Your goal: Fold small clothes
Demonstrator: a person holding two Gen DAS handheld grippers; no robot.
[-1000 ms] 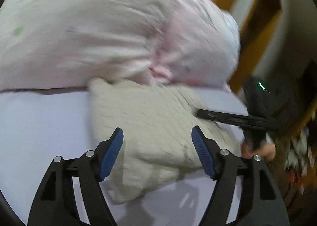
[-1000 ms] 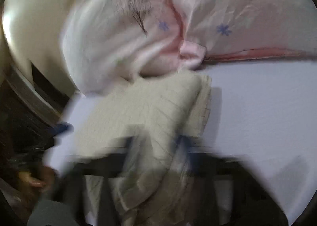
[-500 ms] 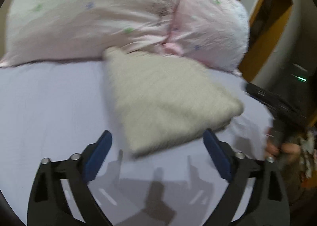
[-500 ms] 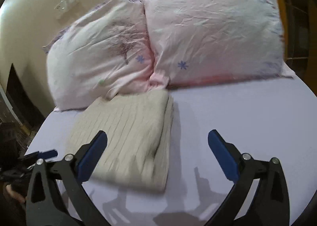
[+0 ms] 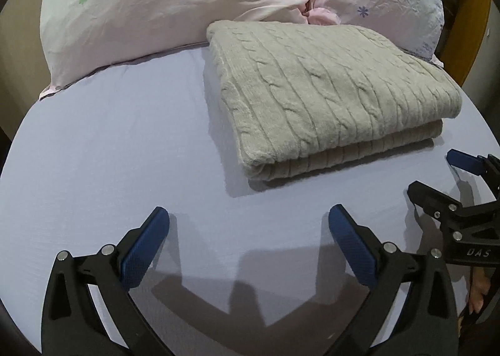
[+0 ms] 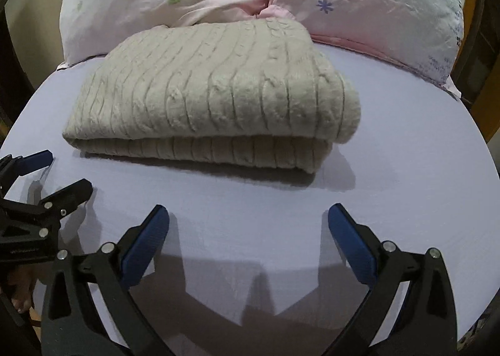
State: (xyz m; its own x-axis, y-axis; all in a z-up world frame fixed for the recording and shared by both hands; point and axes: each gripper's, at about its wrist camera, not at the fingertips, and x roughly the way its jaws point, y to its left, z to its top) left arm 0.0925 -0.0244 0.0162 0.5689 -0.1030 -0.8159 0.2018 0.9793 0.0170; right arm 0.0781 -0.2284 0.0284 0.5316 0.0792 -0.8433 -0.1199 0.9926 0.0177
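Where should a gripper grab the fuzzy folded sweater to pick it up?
Probably the thick folded edge of the sweater facing the open right gripper, coming in low from the front along the sheet. There the stacked layers show, so one pinch could catch them all.

The left claw (image 5: 248, 221) is spread wide, its two blue-padded fingers (image 5: 145, 248) far apart with nothing between them — both tips hang free. The right claw (image 6: 248, 221) holds the same pose, its blue pads (image 6: 350, 245) wide apart and gripping nothing. The two claws sit side by side at about the same level, each pointing forward. Each one shows at the edge of the other's view, black frame and one blue pad visible. A bit of the person's hand (image 5: 478, 290) shows beneath the right claw's frame.
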